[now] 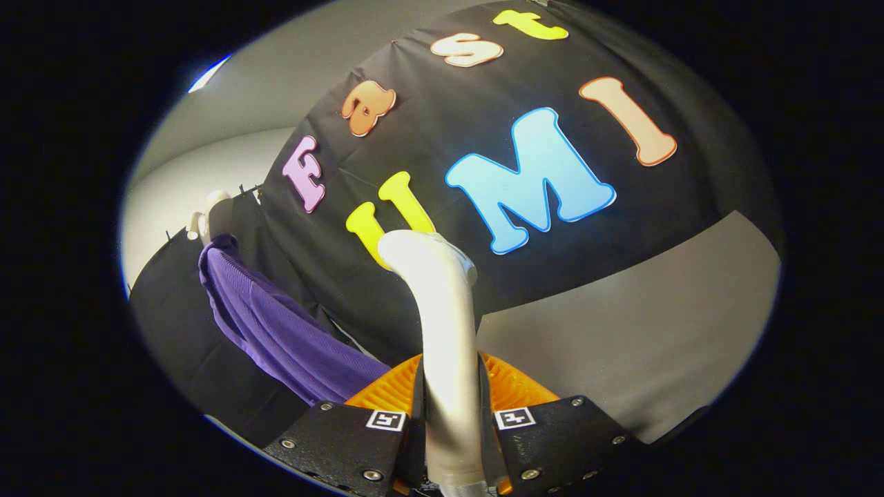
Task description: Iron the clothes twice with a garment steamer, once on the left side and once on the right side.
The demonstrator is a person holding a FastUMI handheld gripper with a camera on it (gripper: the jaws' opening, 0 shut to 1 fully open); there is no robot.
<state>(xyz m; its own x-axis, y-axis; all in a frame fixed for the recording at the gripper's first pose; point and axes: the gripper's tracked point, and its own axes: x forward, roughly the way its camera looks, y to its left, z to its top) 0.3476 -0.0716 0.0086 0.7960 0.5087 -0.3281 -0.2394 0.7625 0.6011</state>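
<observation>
Between the fingers (450,407) stands the steamer (445,331), pale handle clamped on both sides, its head curving up ahead of them. Purple garment (276,324) hangs on a white hanger (210,214), off to the left, apart from the steamer, against the black wall (442,276).

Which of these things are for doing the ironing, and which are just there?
For the job:
- garment steamer, clamped between the gripper fingers
- purple garment, hanging beside the steamer
- white hanger holding the garment

Just there:
- black cloth wall behind everything
- grey wall
</observation>
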